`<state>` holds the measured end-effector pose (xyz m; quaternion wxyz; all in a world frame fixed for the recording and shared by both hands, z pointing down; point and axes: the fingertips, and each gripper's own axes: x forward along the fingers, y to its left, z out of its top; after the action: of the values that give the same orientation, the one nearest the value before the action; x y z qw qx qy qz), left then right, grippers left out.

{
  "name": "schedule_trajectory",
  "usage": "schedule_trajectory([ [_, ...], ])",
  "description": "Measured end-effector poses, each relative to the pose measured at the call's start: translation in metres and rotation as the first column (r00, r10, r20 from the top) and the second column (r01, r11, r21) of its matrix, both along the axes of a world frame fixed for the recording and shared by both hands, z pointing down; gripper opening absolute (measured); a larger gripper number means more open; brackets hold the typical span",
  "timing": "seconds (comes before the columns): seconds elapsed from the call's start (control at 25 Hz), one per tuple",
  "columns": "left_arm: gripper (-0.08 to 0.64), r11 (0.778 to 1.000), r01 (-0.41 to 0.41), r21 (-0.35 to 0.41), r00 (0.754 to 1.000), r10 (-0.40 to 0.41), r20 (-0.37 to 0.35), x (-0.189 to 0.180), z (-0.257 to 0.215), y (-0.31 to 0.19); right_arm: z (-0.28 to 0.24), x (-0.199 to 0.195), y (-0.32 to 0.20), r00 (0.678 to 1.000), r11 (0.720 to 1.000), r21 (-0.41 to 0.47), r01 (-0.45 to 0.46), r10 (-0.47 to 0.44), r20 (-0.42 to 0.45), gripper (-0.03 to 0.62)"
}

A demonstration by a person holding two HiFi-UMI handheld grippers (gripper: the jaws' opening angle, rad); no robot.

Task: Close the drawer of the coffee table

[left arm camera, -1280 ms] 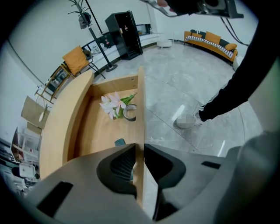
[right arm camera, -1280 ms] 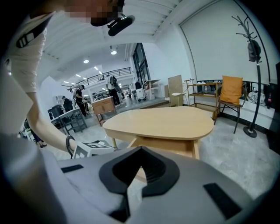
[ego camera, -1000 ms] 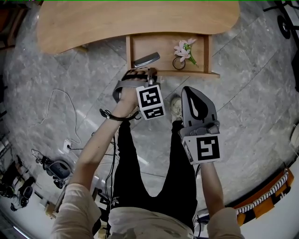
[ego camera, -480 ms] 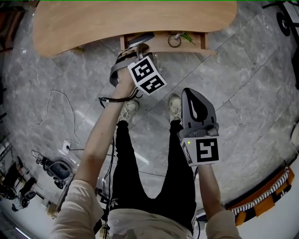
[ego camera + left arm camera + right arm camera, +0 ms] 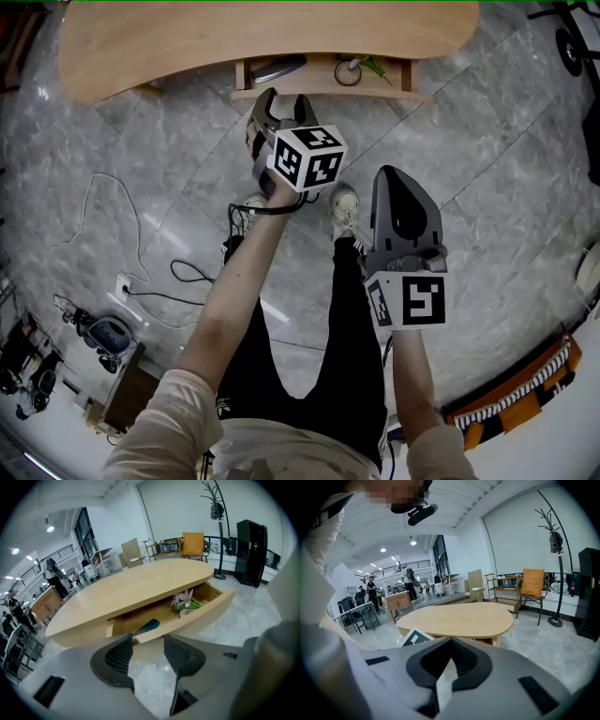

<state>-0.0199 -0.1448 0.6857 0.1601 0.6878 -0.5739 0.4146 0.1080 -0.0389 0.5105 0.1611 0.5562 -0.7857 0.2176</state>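
The wooden coffee table (image 5: 234, 37) fills the top of the head view. Its drawer (image 5: 323, 92) stands out by a narrow strip. Inside lie a dark flat object (image 5: 278, 68), a ring and pink flowers (image 5: 183, 601). My left gripper (image 5: 284, 105) hovers just in front of the drawer front (image 5: 197, 616), apart from it. Its jaws have just been opening and are open, with nothing between them. My right gripper (image 5: 398, 202) hangs lower right over the floor, shut and empty. In the right gripper view my right gripper (image 5: 449, 665) points at the table (image 5: 459, 618).
The person's shoes (image 5: 345, 206) stand on the grey marble floor below the drawer. A power strip with a cable (image 5: 122, 286) lies at the left. An orange-striped object (image 5: 525, 394) sits at the lower right. A chair (image 5: 530, 590) and coat rack (image 5: 553, 541) stand beyond the table.
The drawer has slid most of the way into the table. My left gripper moved forward with it, then drew back a little, rolled, and opened its jaws. The right gripper barely shifted.
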Motion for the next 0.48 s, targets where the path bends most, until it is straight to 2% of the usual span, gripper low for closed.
schedule_trajectory([
  [0.12,0.192,1.000,0.011,0.021,1.000,-0.010,-0.013,0.000,-0.001,0.003,0.005,0.005,0.006,1.000,1.000,-0.004,0.005,-0.005,-0.015,0.006],
  [0.2,0.192,0.996,0.083,0.023,0.995,-0.081,-0.054,-0.003,-0.001,0.006,0.011,0.006,0.011,1.000,1.000,-0.016,0.007,-0.007,-0.023,0.006],
  [0.32,0.178,0.975,0.220,-0.016,0.957,-0.219,-0.189,-0.003,-0.002,0.009,0.014,0.008,0.016,1.000,1.000,-0.026,0.009,-0.009,-0.025,0.006],
  [0.48,0.132,0.968,0.246,-0.058,0.923,-0.252,-0.290,0.003,0.001,0.011,0.016,0.008,0.020,1.000,0.999,-0.032,0.013,-0.013,-0.014,0.006],
])
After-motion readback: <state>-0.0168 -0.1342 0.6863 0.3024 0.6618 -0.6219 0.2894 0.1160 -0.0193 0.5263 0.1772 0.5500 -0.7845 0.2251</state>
